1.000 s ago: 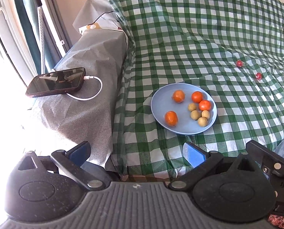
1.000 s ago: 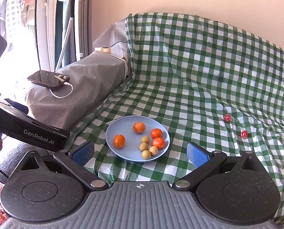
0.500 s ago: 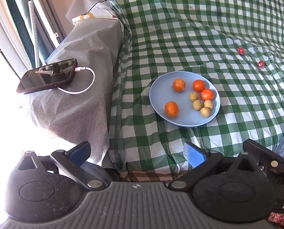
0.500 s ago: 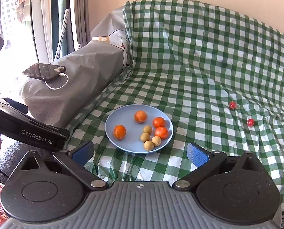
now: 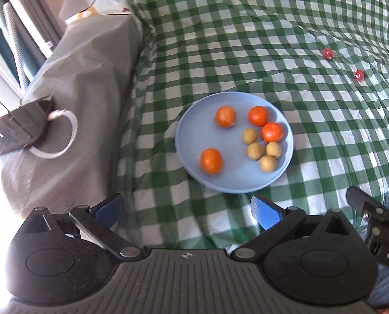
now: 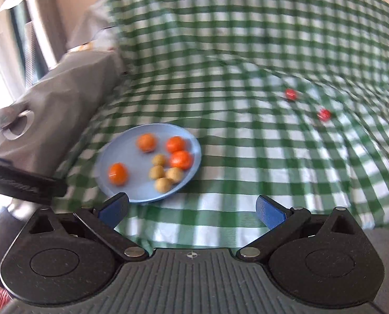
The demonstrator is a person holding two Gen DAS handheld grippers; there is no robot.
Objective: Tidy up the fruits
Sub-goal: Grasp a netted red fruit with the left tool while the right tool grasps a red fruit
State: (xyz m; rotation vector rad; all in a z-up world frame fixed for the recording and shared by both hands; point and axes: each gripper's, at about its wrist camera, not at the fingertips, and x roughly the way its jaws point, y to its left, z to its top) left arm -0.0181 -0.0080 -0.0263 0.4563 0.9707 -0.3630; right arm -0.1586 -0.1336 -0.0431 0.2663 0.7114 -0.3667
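Observation:
A light blue plate (image 5: 192, 130) lies on the green checked cloth and holds several orange fruits (image 5: 211, 161) and several small tan fruits (image 5: 256, 150). The plate (image 6: 116, 154) also shows in the blurred right wrist view. Two small red fruits (image 5: 328, 52) (image 5: 359, 75) lie on the cloth at the far right, also seen in the right wrist view (image 6: 290, 94) (image 6: 324, 114). My left gripper (image 5: 186, 209) is open and empty, just short of the plate's near rim. My right gripper (image 6: 192, 209) is open and empty, near the plate's right side.
A grey covered armrest (image 5: 71, 104) stands at the left with a black phone (image 5: 19, 128) and white cable (image 5: 63, 146) on it. The cloth's front edge drops off just under the grippers. The other gripper's black body (image 5: 377, 225) shows at the right edge.
Both grippers have moved forward and down toward the plate, which now looks larger. The right wrist view is blurred by motion. Both jaws stay open.

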